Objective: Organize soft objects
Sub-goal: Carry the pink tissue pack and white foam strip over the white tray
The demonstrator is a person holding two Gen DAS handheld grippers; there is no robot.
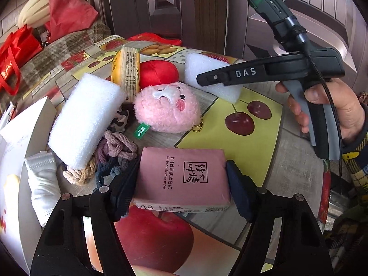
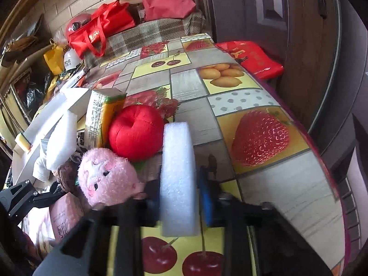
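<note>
My left gripper (image 1: 181, 181) is shut on a pink tissue pack (image 1: 181, 177), which rests on the fruit-print tablecloth (image 1: 264, 124). My right gripper (image 2: 178, 197) is shut on a white foam block (image 2: 178, 172), held on edge; it also shows in the left wrist view (image 1: 207, 73). A pink plush toy (image 1: 166, 107) lies between them, also seen in the right wrist view (image 2: 108, 174). Behind it are a red stuffed apple (image 1: 158, 72), a yellow tissue pack (image 1: 126, 71), a second white foam block (image 1: 85, 119), and a heap of hair ties and rope (image 1: 110, 156).
A white open box (image 1: 20, 151) with a white mask (image 1: 42, 179) at its edge stands at the left. Red bags (image 2: 99, 30) lie on a checked sofa behind the table. A dark door (image 1: 161, 7) stands at the back.
</note>
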